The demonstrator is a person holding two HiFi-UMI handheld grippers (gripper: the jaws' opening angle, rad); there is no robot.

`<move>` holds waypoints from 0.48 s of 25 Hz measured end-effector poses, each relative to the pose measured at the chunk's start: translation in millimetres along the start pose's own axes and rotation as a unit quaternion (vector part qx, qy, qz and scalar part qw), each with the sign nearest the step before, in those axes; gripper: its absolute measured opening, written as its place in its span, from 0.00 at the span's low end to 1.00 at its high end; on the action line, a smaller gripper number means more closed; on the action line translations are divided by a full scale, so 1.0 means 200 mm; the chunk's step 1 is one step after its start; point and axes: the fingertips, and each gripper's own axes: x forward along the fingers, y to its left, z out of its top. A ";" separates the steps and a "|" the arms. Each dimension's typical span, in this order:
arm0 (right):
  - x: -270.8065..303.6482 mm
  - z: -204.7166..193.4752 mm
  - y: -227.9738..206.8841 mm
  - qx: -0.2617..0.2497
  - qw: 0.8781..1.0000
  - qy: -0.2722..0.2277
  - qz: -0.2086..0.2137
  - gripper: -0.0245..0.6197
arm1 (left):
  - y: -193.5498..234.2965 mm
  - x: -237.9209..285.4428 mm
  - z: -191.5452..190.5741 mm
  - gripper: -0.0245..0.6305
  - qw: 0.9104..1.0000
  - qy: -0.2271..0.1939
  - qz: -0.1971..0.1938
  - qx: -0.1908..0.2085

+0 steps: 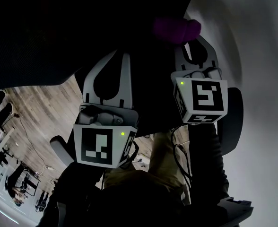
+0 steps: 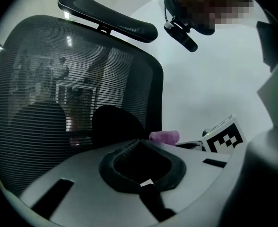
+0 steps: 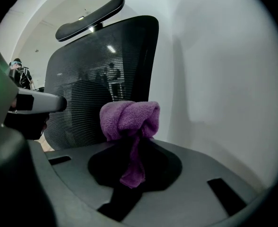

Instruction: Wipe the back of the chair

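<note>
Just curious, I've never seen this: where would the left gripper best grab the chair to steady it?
Probably the solid side rim of the chair, approached from the side. It is a narrow, firm strip the left gripper can straddle, whereas the mesh is flat with nothing to pinch.

left gripper (image 1: 120, 56) centre-left of head view, jaws together, nothing between | right gripper (image 1: 190, 40) upper centre-right, jaws clamped on purple cloth (image 1: 176, 30) | both pointing toward frame top
</note>
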 end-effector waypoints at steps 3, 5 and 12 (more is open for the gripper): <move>-0.04 -0.06 0.00 0.004 1.000 0.004 0.004 0.12 | -0.06 -0.03 -0.02 0.05 1.000 0.000 0.000 0.002; -0.05 -0.09 0.00 0.004 1.000 0.006 0.004 0.12 | -0.07 -0.05 -0.04 0.05 1.000 0.000 0.001 0.004; 0.01 -0.14 0.08 -0.002 1.000 -0.004 0.021 0.12 | 0.02 -0.08 -0.15 0.05 1.000 -0.001 0.022 0.016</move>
